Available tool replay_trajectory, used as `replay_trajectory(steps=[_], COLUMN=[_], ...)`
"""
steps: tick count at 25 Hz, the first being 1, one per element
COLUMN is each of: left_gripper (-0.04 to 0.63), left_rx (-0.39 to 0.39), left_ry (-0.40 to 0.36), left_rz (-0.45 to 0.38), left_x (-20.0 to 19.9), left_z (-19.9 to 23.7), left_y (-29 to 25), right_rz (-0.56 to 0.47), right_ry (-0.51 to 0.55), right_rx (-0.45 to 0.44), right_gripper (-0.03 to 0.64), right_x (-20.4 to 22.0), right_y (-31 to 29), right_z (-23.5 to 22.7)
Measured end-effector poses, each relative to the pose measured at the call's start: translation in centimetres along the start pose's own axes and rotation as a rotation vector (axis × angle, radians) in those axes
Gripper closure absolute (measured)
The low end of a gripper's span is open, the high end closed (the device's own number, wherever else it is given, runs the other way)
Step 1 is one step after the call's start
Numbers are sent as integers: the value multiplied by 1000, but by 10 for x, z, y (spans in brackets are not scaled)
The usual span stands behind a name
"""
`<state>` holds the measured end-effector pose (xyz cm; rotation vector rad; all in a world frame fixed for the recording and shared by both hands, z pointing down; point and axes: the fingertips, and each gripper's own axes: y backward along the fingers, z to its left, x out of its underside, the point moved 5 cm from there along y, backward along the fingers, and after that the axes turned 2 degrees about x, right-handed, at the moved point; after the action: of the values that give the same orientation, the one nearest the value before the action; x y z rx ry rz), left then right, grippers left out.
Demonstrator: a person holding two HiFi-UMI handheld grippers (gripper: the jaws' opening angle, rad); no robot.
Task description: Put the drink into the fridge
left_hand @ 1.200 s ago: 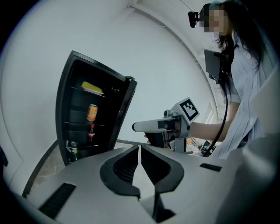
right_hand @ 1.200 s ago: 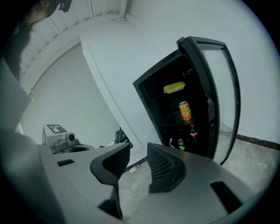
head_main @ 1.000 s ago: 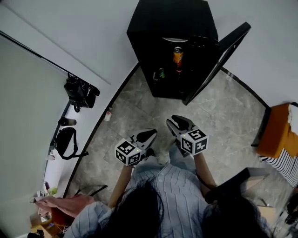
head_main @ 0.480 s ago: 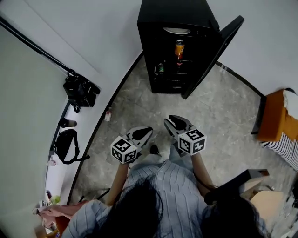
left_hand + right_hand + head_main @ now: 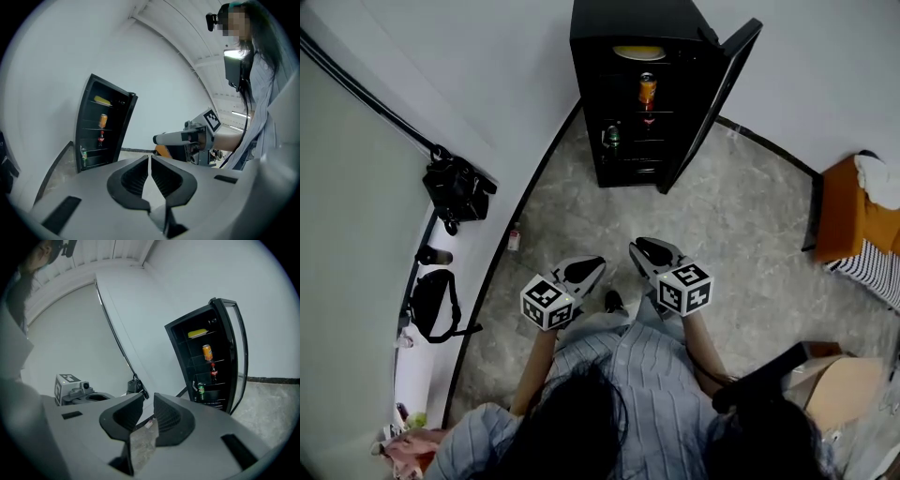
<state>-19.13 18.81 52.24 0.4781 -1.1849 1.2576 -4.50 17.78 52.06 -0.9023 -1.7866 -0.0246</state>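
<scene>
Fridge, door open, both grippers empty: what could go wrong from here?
1. The door stands wide open while the left gripper and the right gripper, its fingers just closing on nothing, are well short of the fridge; it may get left open.
2. The door juts out on the right gripper's side; an approach could knock it.
3. A bag and a small bottle lie by the left wall: a possible trip hazard.

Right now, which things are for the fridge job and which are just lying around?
For the job: fridge, its open door, orange can, red-labelled bottle, green drink.
Lying about: black bag, floor bottle, orange seat, cardboard box.
</scene>
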Motion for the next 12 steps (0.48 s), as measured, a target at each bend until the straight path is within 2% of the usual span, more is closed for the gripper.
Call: replay_trajectory(steps=[6, 12], left_gripper=[584, 584], left_rx=[16, 75], left_ry=[-11, -44], left_rz=[-3, 6], left_x=[13, 14], left_z=[-11, -26], left_y=[16, 10], right_rz=[-18, -36], right_ry=[1, -1], right_rx=[11, 35], right_gripper=[554, 560], right_x=[19, 30], right_y=[13, 34], right_z=[25, 32])
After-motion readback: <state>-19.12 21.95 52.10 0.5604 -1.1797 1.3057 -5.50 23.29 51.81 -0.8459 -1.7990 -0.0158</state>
